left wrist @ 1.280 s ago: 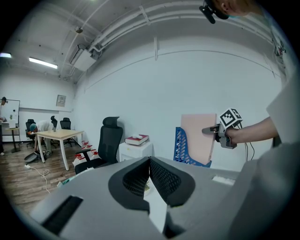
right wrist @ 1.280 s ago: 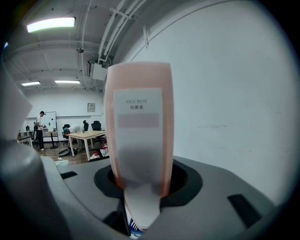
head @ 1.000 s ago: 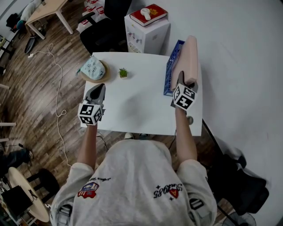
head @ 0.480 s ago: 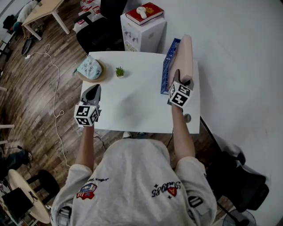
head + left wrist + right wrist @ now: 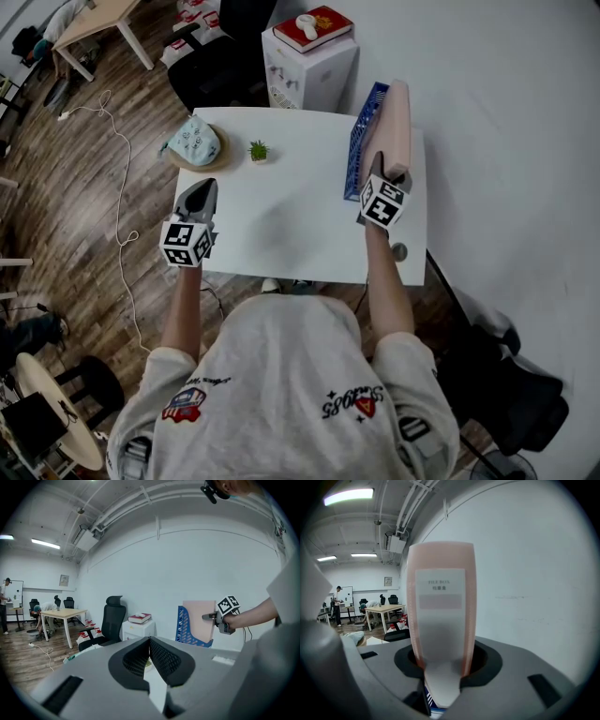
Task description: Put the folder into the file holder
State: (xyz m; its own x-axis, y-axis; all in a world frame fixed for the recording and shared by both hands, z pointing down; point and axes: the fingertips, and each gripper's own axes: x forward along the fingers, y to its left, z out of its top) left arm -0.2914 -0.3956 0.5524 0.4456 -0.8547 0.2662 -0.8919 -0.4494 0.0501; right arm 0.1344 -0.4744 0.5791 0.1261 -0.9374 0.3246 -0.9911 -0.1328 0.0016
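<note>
A pink folder [image 5: 395, 122] stands upright on its edge at the table's right side, and my right gripper [image 5: 384, 180] is shut on its near spine. In the right gripper view the labelled spine [image 5: 440, 602] rises between the jaws of the right gripper [image 5: 443, 667]. The blue mesh file holder [image 5: 359, 141] stands right against the folder's left side. From the left gripper view, the folder [image 5: 200, 620] overlaps the file holder [image 5: 185, 626]; I cannot tell whether it rests inside. My left gripper [image 5: 200, 201] hovers shut and empty over the table's left front.
On the white table [image 5: 300, 216] are a small potted plant [image 5: 259, 150], a light blue pouch on a round mat [image 5: 195, 142] and a small round object [image 5: 401, 251] by the right front corner. A white cabinet with a red book [image 5: 313, 28] and a black chair [image 5: 220, 66] stand behind.
Nothing in the grip has changed: the right gripper keeps the folder upright by the file holder. Only the head view has swayed slightly.
</note>
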